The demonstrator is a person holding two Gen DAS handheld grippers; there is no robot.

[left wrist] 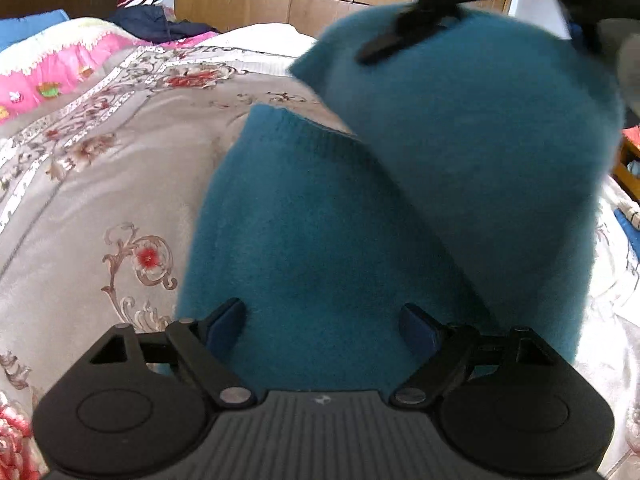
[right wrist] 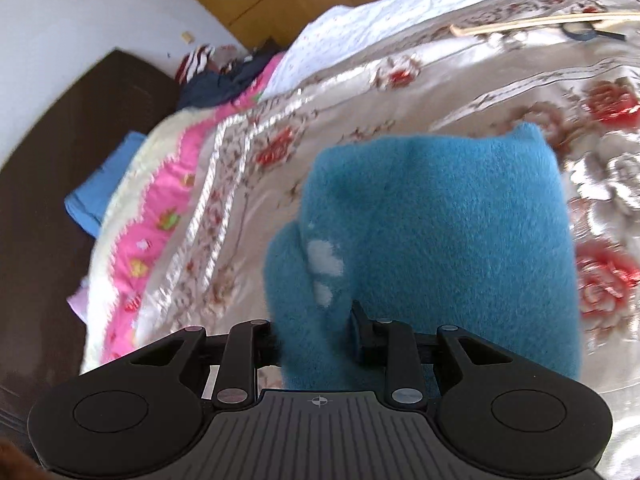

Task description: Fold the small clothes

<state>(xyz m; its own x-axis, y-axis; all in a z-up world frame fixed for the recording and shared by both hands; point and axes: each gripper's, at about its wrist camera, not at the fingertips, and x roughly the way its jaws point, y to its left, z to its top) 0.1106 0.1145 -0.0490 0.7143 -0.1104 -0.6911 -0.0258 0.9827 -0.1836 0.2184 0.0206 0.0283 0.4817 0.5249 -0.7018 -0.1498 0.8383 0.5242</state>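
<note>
Right tongs (right wrist: pixel 316 332) clamped on teal knit garment (right wrist: pixel 440 220); left tongs (left wrist: pixel 322 322) wide

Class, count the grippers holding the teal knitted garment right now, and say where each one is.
1. The right gripper is clamped on the teal knitted garment, lifting one part. The left gripper stands open over the part lying on the floral bedspread, not gripping it.

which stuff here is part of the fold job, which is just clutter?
Job:
- teal knit garment
- right hand-held gripper, clamped on it
- left hand-held gripper, open

Lying about:
- pink blanket
- dark clothes pile
- wooden stick
- blue folded cloth
</note>
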